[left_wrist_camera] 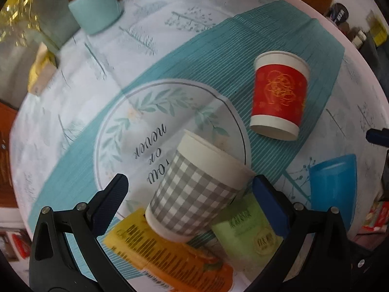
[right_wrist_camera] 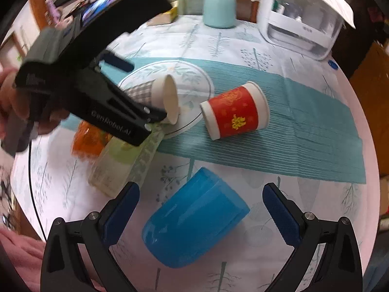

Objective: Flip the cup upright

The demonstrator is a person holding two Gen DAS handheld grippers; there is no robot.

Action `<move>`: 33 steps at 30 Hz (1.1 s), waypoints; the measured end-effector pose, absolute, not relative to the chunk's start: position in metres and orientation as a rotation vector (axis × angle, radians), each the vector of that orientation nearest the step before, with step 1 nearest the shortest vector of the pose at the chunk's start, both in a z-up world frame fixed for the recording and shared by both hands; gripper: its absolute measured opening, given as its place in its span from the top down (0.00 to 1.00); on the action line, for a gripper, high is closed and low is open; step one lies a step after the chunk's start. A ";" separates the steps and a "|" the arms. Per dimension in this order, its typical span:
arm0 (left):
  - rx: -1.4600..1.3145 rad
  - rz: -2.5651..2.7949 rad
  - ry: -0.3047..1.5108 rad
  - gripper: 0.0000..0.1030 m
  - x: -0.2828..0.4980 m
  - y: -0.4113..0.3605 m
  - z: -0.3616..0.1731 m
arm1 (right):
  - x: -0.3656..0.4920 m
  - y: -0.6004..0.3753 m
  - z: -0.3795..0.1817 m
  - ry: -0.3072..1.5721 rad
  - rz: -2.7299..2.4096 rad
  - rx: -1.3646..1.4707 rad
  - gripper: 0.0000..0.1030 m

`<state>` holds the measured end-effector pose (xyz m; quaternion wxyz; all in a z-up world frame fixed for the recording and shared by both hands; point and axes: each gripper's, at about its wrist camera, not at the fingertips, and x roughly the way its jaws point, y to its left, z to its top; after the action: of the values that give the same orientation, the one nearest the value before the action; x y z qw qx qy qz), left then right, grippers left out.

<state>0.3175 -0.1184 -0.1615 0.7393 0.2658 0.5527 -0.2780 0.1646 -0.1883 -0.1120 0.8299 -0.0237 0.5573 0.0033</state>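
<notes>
A grey checked paper cup (left_wrist_camera: pixel 194 189) lies tilted between the fingers of my left gripper (left_wrist_camera: pixel 190 189), mouth pointing away. The jaws stand wide; the right finger (left_wrist_camera: pixel 269 206) touches the cup near its rim, the left finger (left_wrist_camera: pixel 109 204) is apart from it. In the right wrist view the cup (right_wrist_camera: pixel 160 95) lies with its mouth toward the red cup. A red paper cup (left_wrist_camera: pixel 279 95) (right_wrist_camera: pixel 235 112) lies on its side on the teal mat. A blue plastic cup (right_wrist_camera: pixel 194 221) (left_wrist_camera: pixel 333 185) lies on its side between the open fingers of my right gripper (right_wrist_camera: pixel 199 211), untouched.
A teal placemat (right_wrist_camera: pixel 304 126) with a round printed disc (left_wrist_camera: pixel 136 126) covers the table. An orange packet (left_wrist_camera: pixel 170 255) and a green packet (left_wrist_camera: pixel 248 228) lie under the left gripper. A light blue canister (right_wrist_camera: pixel 218 9) and a white appliance (right_wrist_camera: pixel 299 17) stand at the far edge.
</notes>
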 end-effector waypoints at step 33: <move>0.210 -0.431 1.035 0.36 0.235 -0.071 -0.016 | 0.100 -0.209 -0.033 1.028 -0.021 0.143 0.00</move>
<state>0.2351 -0.0715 -0.0156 0.8417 0.0992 0.4899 -0.2042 0.1000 -0.2090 -0.0328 0.8683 0.0684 0.4913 -0.0100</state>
